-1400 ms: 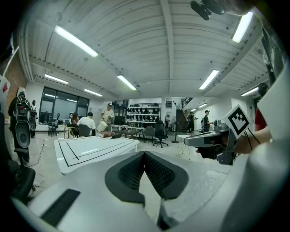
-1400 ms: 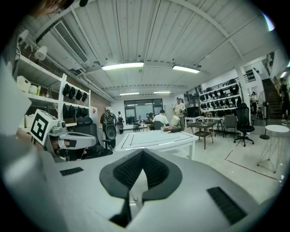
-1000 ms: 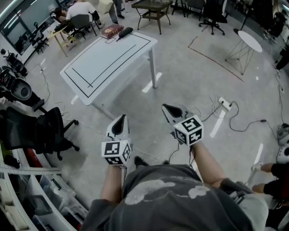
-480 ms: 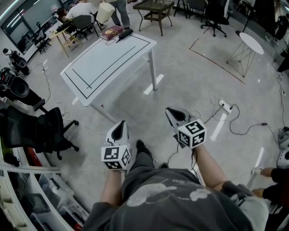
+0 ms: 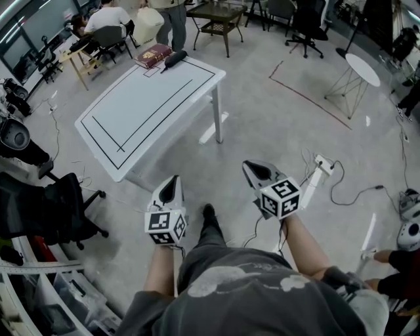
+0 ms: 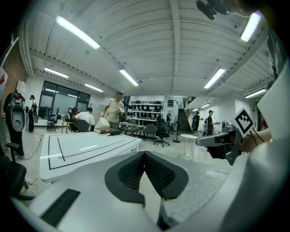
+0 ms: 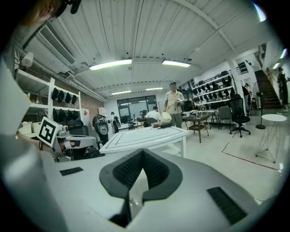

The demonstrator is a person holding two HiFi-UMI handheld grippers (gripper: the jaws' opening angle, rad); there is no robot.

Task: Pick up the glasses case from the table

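The glasses case, dark and oblong, lies at the far end of the white table, next to a reddish book. In the left gripper view the glasses case is a small dark shape far down the table. It shows just as small in the right gripper view, glasses case. My left gripper and right gripper are both held out over the floor, well short of the table. Both are shut with nothing in them.
A black office chair stands left of me, beside the table's near corner. A power strip and cables lie on the floor to the right. A round side table is at far right. A person stands beyond the table's far end.
I have walked toward the table, which now sits closer and further left in the head view. Both grippers came along, still shut. The person at the far end has come further into view.
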